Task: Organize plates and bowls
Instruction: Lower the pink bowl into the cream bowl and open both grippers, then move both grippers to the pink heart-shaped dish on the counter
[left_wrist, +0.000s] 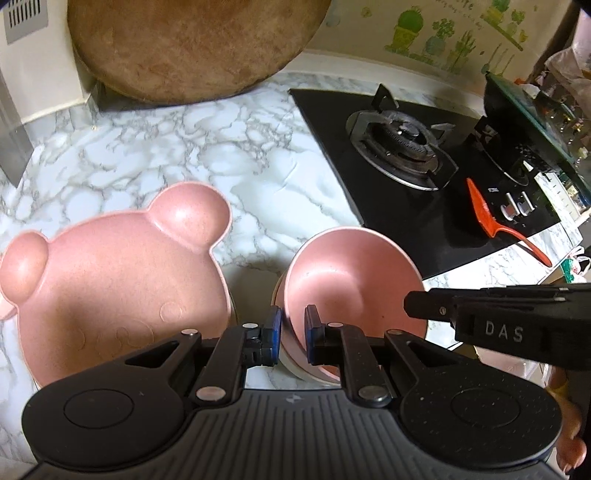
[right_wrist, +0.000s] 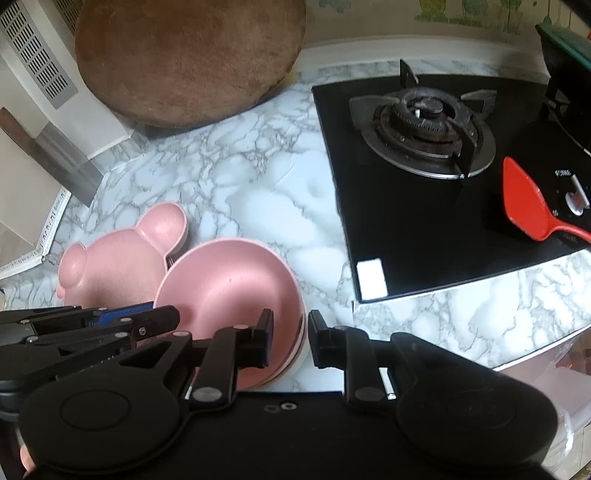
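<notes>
The pink bowl (left_wrist: 343, 280), nested on a stack at six o'clock on the marble counter (left_wrist: 147, 140) beside the bear plate (left_wrist: 110, 273), is clamped at its rim by your left gripper (left_wrist: 293, 332); with your right gripper (right_wrist: 290, 341) slightly apart straddling the opposite rim, release gently.

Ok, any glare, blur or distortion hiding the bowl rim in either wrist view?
Left wrist: pink bowl rim sharp, soft sheen inside, fisheye bends the stove edge. Right wrist: bowl rim clear, white glare patch on the stove corner, image edges soft; countertop evenly lit.
</notes>
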